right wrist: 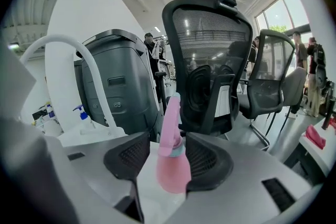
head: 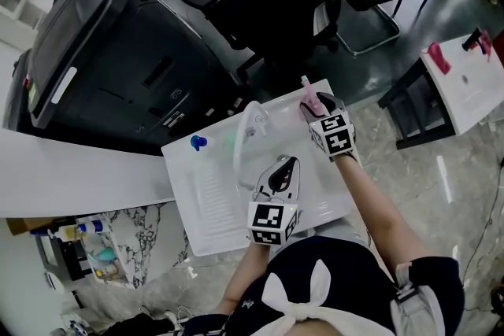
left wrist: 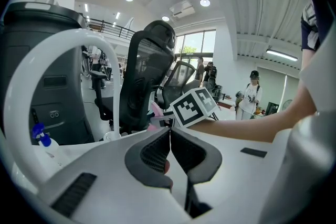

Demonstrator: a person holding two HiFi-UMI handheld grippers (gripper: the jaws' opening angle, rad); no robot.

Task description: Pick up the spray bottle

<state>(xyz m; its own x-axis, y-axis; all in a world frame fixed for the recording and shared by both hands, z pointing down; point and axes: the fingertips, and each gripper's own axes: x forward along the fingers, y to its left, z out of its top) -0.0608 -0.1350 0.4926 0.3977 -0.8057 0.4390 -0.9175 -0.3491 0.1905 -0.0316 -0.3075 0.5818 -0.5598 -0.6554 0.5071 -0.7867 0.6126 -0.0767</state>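
Observation:
A pink spray bottle (head: pixel 308 93) stands upright at the far right corner of the white sink unit (head: pixel 206 208). In the right gripper view the bottle (right wrist: pixel 171 162) sits between my right gripper's (right wrist: pixel 168 140) open jaws. The right pad is against it and a narrow gap shows on the left side. From the head view, the right gripper (head: pixel 317 105) is right beside the bottle. My left gripper (head: pixel 289 164) hovers over the basin with its jaws shut and nothing between them (left wrist: pixel 169 138). The left gripper view also catches the bottle (left wrist: pixel 155 112) behind the right gripper's marker cube.
A white arched faucet (head: pixel 244 136) rises at the back of the sink, with a blue-topped pump bottle (head: pixel 197 142) to its left. Beyond the unit stand a black office chair (right wrist: pixel 207 55) and a large grey machine (head: pixel 102 67). Another white table (head: pixel 465 86) lies to the right.

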